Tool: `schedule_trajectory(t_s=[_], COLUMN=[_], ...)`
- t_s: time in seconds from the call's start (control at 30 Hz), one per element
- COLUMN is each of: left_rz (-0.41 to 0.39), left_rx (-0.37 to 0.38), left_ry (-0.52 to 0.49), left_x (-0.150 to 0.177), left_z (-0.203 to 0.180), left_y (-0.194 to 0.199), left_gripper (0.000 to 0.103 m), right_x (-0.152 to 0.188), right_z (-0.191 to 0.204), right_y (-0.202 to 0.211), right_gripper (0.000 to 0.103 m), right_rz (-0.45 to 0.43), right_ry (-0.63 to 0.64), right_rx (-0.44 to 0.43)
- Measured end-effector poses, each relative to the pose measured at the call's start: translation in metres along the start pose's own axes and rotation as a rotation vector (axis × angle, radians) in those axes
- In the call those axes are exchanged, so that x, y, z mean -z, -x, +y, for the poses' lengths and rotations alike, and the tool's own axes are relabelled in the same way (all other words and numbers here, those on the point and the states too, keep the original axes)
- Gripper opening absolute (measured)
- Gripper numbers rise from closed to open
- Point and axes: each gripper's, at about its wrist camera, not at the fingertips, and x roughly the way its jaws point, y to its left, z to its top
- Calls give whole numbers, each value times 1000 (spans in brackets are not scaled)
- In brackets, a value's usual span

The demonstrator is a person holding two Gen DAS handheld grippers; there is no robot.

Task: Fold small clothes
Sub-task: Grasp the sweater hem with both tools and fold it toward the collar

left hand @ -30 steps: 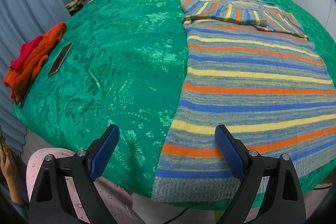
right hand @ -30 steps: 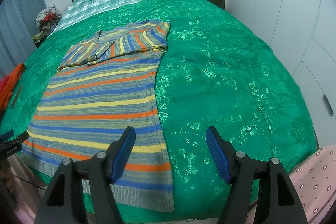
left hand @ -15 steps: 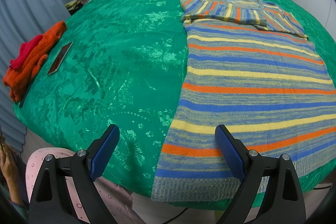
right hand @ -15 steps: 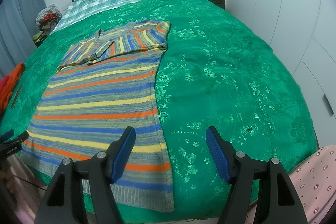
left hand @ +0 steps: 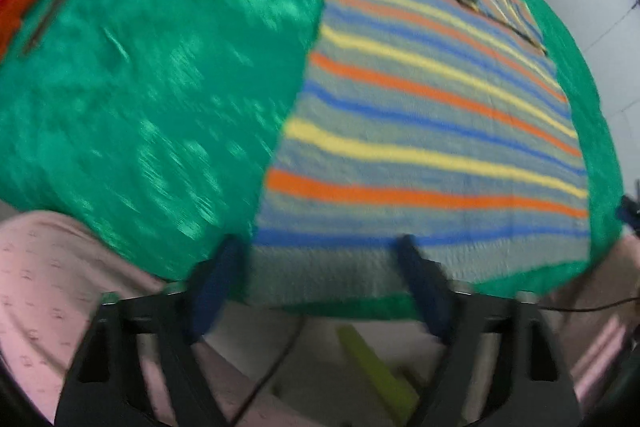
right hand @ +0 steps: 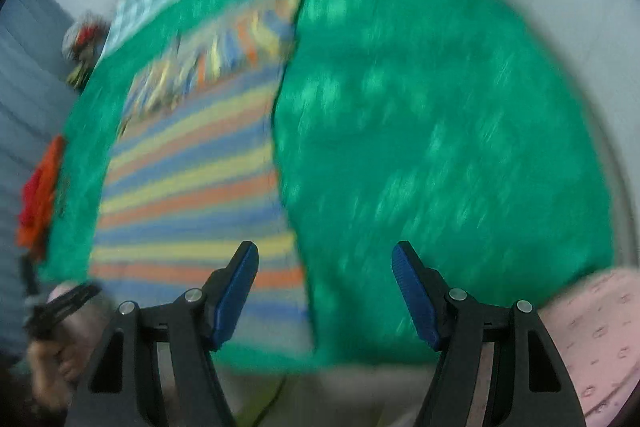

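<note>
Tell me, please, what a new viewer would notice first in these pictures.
The striped knitted sweater in blue, yellow and orange lies flat on the shiny green bedspread, sleeves folded across its far end. Both open hand-held grippers, left and right, hover near its grey hem. Orange-red clothes sit at the bed's left edge.

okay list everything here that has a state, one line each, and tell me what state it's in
Striped sweater: spread flat on the bed, sleeves folded across its top, hem unfolded.
Left gripper: open, empty, at the sweater's hem.
Right gripper: open, empty, over the sweater's side edge.
Orange garment: bunched at the bed's edge.
</note>
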Motion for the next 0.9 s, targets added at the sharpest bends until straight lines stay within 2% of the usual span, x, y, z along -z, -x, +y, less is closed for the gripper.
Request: schedule_trajectory(t_s=[0.03,0.07,0.13,0.17,0.2,0.23,0.27,0.3,0.37,0.47,0.53,0.6,0.73,0.9], left_rz=[15,19,22,32,47,75,87,85,92,70,14,-36,-134,-156], left_rx=[-3,-16,-43,-42,-37,-24,-30,-34,9,171,259,309,344,324], left_ry=[-8,-21,-50,-60,-69,-78,-86,-97,-87,11,53,80,125,179], left_x=[1,1,4,4,5,7,9,9,6,-18,-49,-85,-172,-272], left_z=[-2,-4,-9,-11,-14,-16,-18,-20,-18,-3,4,7,9,10], left_y=[-3,-5,-6,-7,-8,-11,-11,-9,2,28,45,51,45,8], left_gripper=[59,58,49,35,12,6,5,4,4,4,4,4,4,4], right_x=[4,8,14,17,19,23,27,28,27,6,-20,-48,-126,-229], right_z=[2,6,18,25,29,33,36,37,41,43,48,52,69,67], right_y=[-8,-16,-33,-43,-52,-63,-72,-77,-73,-48,-35,-31,-44,-73], right_gripper=[69,69,69,69,68,51,10,6,5,5,5,5,5,5], right_rz=[59,108,162,188,213,250,291,317,318,230,157,104,-5,-56], right_ry=[7,24,72,99,117,134,148,152,131,51,19,4,-1,-35], right_rx=[-34,-46,-43,-36,-24,-9,-16,-29,-78,-191,-250,-287,-295,-300])
